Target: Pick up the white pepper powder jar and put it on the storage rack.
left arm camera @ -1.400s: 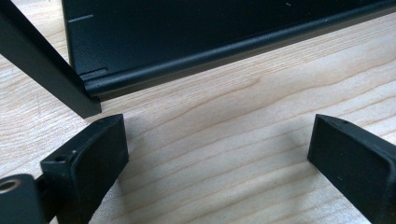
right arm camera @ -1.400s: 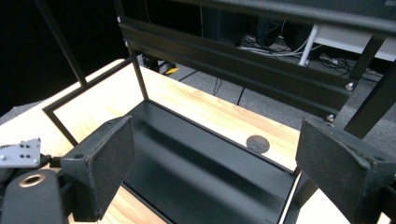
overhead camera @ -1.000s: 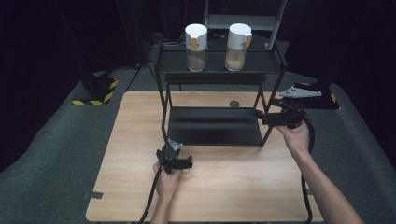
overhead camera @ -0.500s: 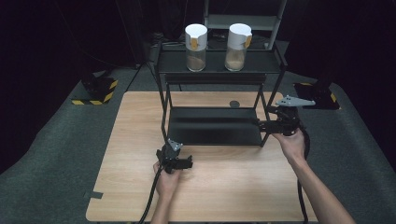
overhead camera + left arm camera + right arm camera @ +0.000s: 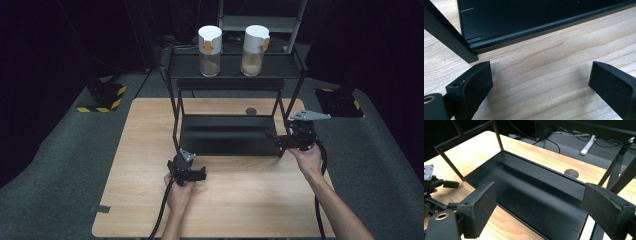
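High view: two jars (labels unreadable)

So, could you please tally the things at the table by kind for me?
Jars with white lids on the rack's top shelf: 2
Black metal rack: 1
Hand-held grippers, both open and holding nothing: 2, left gripper, right gripper
Round grey disc in the tabletop: 1
Total: 6

A black two-tier rack stands on the wooden table.
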Action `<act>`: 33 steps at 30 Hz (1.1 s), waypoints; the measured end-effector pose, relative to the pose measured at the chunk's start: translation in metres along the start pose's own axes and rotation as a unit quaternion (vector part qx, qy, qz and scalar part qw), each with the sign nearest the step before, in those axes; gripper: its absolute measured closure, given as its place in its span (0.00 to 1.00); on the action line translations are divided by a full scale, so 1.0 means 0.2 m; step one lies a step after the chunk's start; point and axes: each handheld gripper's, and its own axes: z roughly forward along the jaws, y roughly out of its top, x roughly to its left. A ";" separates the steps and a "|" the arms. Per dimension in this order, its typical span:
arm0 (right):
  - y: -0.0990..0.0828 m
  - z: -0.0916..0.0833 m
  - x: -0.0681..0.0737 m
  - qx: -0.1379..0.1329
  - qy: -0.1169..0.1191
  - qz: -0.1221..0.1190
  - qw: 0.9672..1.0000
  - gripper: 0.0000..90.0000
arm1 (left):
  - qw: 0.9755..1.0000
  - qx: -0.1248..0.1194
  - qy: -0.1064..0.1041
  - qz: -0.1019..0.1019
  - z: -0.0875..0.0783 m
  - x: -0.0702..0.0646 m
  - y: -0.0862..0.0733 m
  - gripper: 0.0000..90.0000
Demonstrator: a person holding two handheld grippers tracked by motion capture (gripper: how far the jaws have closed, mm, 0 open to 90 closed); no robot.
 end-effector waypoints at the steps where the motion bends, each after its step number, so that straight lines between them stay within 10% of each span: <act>1: 0.00 0.00 0.00 0.001 0.000 0.000 1.000 0.13 | 1.000 0.000 0.000 0.000 0.00 0.00 0.00 0.05; 33: -0.14 0.10 0.03 0.018 -0.006 0.003 1.000 0.13 | 1.000 0.000 0.000 0.000 0.00 0.00 0.00 0.05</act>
